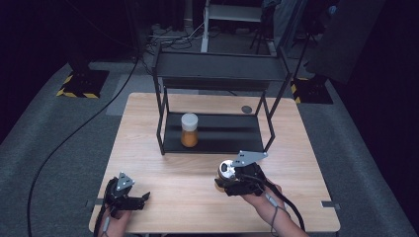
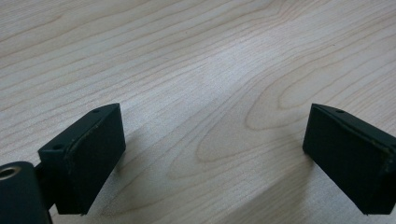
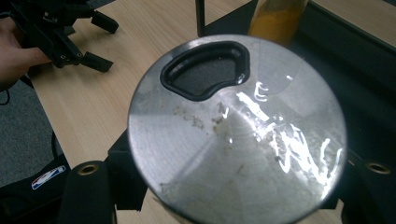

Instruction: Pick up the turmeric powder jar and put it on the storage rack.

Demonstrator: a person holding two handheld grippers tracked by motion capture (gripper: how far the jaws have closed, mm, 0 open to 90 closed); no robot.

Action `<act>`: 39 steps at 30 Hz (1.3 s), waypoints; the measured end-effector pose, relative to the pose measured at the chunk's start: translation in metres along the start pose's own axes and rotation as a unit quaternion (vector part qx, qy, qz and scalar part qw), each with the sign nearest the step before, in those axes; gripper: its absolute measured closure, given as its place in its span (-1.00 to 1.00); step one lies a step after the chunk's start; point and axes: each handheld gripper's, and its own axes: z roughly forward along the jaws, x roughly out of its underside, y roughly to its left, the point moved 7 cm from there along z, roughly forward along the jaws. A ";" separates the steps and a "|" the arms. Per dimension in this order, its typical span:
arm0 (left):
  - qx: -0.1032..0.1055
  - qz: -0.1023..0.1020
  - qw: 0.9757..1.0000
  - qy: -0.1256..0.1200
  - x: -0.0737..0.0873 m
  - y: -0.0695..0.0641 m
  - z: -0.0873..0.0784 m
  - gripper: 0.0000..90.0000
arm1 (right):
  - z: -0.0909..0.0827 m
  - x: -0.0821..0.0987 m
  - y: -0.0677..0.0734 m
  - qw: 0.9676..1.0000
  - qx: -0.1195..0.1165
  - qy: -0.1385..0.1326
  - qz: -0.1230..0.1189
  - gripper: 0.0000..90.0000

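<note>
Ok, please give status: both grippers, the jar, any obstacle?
Left gripper open, empty, low over table. Right gripper shut on silver-lidded jar. Orange jar already on black rack; path ahead unobstructed.

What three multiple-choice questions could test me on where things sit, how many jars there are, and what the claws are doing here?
1. Where does the orange-filled jar stand?
A. on the rack's lower shelf
B. on the rack's top shelf
C. on the floor

2. How many white-capped, orange-filled jars are on the rack?
A. three
B. one
C. none

3. What is the right claw doing?
A. standing open
B. gripping a cable
C. gripping a metal-lidded container

Answers: 1 A, the jar sits between the rack's legs; 2 B, a single jar shows; 3 C, the lid sits between its jaws.
</note>
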 end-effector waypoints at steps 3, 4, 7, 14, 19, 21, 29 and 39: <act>0.000 0.000 1.000 0.000 0.000 0.000 0.000 -0.87 | -0.001 -0.004 -0.003 1.000 0.001 0.000 0.000 -0.30; 0.000 0.000 1.000 0.000 0.000 0.000 0.000 -0.87 | -0.001 -0.005 -0.004 1.000 0.002 0.000 0.000 -0.30; 0.000 0.000 1.000 0.000 0.000 0.000 0.000 -0.87 | -0.001 -0.009 -0.007 1.000 0.003 -0.001 0.000 -0.30; -0.001 -0.001 1.000 0.000 0.000 0.000 0.000 -0.87 | -0.001 -0.019 -0.014 1.000 0.009 -0.003 0.001 -0.30; -0.001 -0.001 1.000 0.000 0.000 0.000 0.000 -0.87 | 0.000 -0.027 -0.020 1.000 0.013 -0.001 0.001 -0.30; -0.001 -0.001 1.000 0.000 0.000 0.000 0.000 -0.87 | 0.001 -0.029 -0.022 1.000 0.014 -0.001 0.001 -0.30; -0.001 -0.001 1.000 0.000 0.000 0.000 0.000 -0.87 | 0.004 -0.037 -0.033 1.000 0.020 -0.001 0.004 -0.30; -0.002 -0.001 1.000 0.000 0.000 0.000 0.000 -0.87 | 0.011 -0.044 -0.046 1.000 0.030 0.000 0.008 -0.30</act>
